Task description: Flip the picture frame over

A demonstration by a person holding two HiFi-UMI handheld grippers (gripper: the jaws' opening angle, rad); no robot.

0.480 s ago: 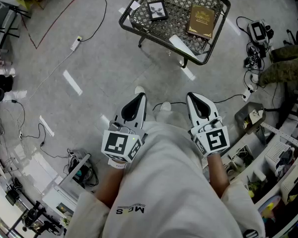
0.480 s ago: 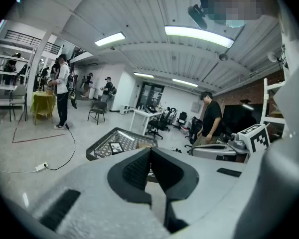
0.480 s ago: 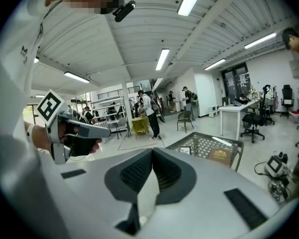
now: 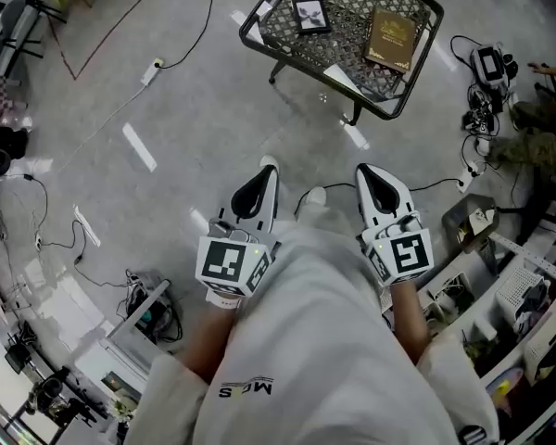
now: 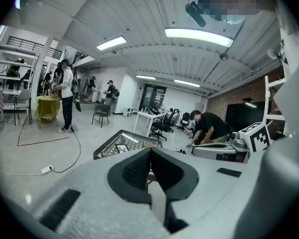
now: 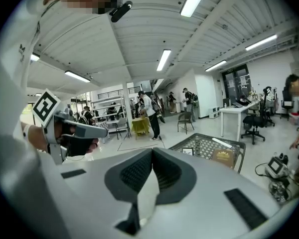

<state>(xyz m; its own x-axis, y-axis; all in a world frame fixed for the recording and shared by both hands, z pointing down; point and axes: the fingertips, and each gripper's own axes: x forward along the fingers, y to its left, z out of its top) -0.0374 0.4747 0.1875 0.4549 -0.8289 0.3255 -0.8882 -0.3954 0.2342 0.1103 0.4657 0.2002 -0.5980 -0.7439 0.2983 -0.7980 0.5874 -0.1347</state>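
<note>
The picture frame (image 4: 309, 14) is small with a dark edge. Inside it is a pale picture with a dark shape in the middle, and that picture side faces up. It lies flat on the wire table (image 4: 259, 40), near the table's far left corner. A brown book (image 4: 394, 39) lies on the same table to the right of the frame, not touching it. A white strip (image 4: 345, 79) lies by the table's near edge.

Your left gripper (image 4: 266, 168) and your right gripper (image 4: 364, 170) are both well away from the table, on its near side, down by your lap. Each one has its jaws pressed together with nothing between them. Both point toward the table.

Compared with a moment ago, the table and the frame sit a little more to the right in the head view. Your two grippers are in almost the same spot and are closed the same way. The frame lies the same way up on the table.
</note>
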